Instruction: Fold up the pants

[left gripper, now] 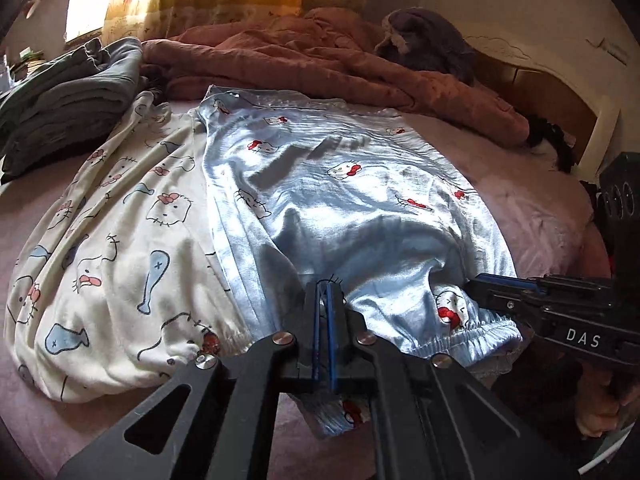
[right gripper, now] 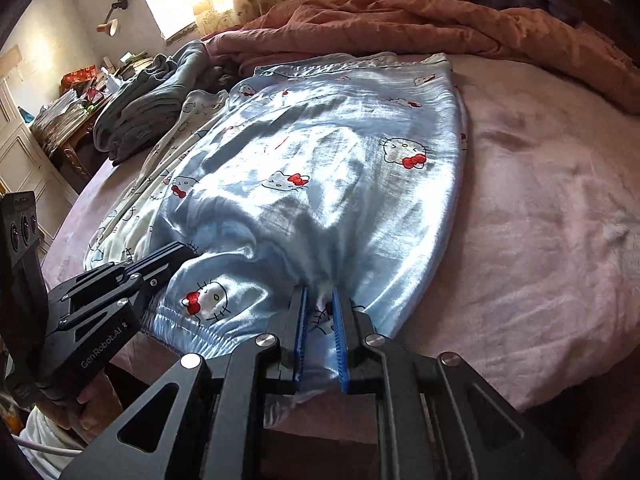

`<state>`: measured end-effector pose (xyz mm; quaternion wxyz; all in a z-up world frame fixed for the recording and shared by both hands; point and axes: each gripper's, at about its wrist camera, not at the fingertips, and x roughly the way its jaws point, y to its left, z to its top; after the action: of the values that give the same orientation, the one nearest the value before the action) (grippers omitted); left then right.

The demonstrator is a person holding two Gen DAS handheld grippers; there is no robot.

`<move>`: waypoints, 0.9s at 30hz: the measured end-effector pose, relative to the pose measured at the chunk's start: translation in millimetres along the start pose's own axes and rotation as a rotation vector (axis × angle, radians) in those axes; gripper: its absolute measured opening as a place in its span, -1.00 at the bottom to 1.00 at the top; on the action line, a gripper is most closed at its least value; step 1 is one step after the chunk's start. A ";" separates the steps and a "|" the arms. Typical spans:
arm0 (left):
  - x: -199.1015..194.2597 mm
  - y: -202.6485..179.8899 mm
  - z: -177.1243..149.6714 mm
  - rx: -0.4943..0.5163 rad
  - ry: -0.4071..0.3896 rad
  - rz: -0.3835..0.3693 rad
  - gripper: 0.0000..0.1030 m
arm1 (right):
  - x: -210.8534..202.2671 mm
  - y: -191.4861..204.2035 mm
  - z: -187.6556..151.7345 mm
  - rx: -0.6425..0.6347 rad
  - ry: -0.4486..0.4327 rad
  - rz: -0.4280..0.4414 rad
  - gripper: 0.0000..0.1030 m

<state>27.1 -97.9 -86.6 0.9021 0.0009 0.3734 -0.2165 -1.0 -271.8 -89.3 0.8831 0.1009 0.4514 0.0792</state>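
Light blue satin pants (left gripper: pixel 340 200) printed with cats and red bows lie spread on the pink bed sheet (right gripper: pixel 540 200), with the elastic waistband at the near edge. My left gripper (left gripper: pixel 324 284) is shut on the waistband's left part, its blue pads pressed together over the fabric. In the right wrist view the same pants (right gripper: pixel 320 168) bunch up between the pads of my right gripper (right gripper: pixel 320 296), which is shut on the waistband's right part. Each gripper shows in the other's view: the right gripper (left gripper: pixel 474 286) and the left gripper (right gripper: pixel 188 250).
A white cat-print garment (left gripper: pixel 120 232) lies beside the pants on the left, partly under them. A pile of folded grey clothes (left gripper: pixel 68 112) sits at the far left. A crumpled pink quilt (left gripper: pixel 320 60) and a purple plush (left gripper: pixel 432 36) fill the far side.
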 end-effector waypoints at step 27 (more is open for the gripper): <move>-74.8 22.5 -29.6 -0.001 -0.294 0.176 -0.09 | -66.1 59.3 -66.5 -0.467 -0.372 -0.097 -0.10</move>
<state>-30.9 -43.5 -61.1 0.9624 0.0017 0.2360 -0.1343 -96.3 -222.6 -60.9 0.9527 -0.1136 0.2556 0.1185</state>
